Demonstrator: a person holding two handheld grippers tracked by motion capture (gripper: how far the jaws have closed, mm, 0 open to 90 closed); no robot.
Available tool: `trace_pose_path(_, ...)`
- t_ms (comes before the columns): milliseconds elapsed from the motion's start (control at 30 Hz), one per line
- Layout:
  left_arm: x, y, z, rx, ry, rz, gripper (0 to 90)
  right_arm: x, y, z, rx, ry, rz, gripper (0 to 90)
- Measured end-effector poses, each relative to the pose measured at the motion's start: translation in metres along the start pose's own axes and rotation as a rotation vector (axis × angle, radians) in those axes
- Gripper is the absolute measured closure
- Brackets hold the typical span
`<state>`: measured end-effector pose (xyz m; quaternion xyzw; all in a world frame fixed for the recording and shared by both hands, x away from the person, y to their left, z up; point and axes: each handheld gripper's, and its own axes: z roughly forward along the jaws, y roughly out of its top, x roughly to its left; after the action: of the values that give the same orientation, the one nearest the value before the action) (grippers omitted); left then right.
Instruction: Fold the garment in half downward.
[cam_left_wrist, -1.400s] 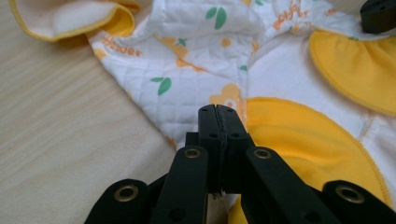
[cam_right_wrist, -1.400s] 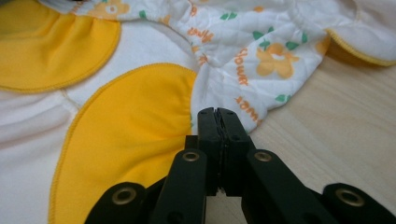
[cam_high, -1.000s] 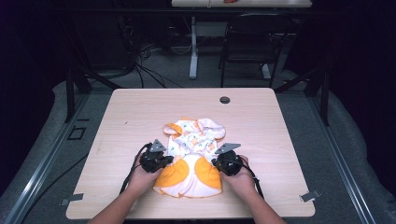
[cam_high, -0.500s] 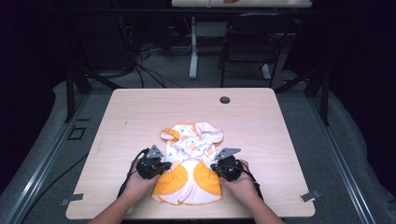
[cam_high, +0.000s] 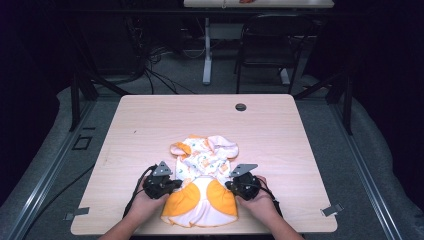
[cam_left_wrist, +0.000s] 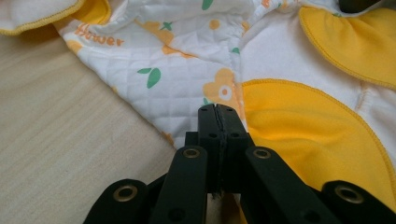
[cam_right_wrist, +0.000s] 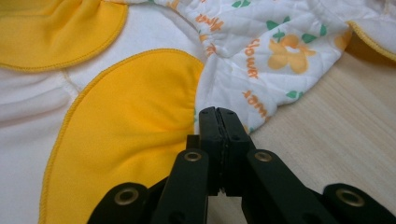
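Baby garment (cam_high: 202, 187) lies betw. both grippers, long axis running away from the person. Left gripper (cam_left_wrist: 218, 114) and right gripper (cam_right_wrist: 219, 116) both pinched shut at its side edges; whether fabric's caught, can't tell.

A quilted white cloth garment (cam_left_wrist: 187, 60) is being shown just ahead of the left tongs (cam_left_wrist: 218, 109), its stitched squares looking soft and matt, with printed flowers and leaves. Smooth yellow cloth panels (cam_right_wrist: 135, 116), edged in visible thread, are being seen beside the right tongs (cam_right_wrist: 218, 111). Both tongs are being presented as matt black plastic, with small shiny metal rivets set in the arms behind them. Under the tongs, the table (cam_high: 150, 125) is being shown as pale wood grain with a smooth, faintly satin finish.
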<state>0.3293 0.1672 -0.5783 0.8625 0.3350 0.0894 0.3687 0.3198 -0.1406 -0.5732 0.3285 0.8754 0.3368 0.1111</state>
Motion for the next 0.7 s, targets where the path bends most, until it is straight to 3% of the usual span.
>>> trace_pose_path(367,-0.001,-0.002,-0.004,0.013,-0.029,-0.017,89.5,0.003,0.000,-0.003,0.024,0.026,-0.002,88.7)
trace_pose_path(500,0.002,0.005,-0.005,0.013,-0.017,-0.008,89.0,-0.001,0.005,-0.004,0.032,0.042,0.009,87.8)
trace_pose_path(700,0.014,0.023,-0.008,-0.006,-0.010,-0.010,88.8,-0.011,0.019,-0.008,0.036,0.028,0.004,87.4)
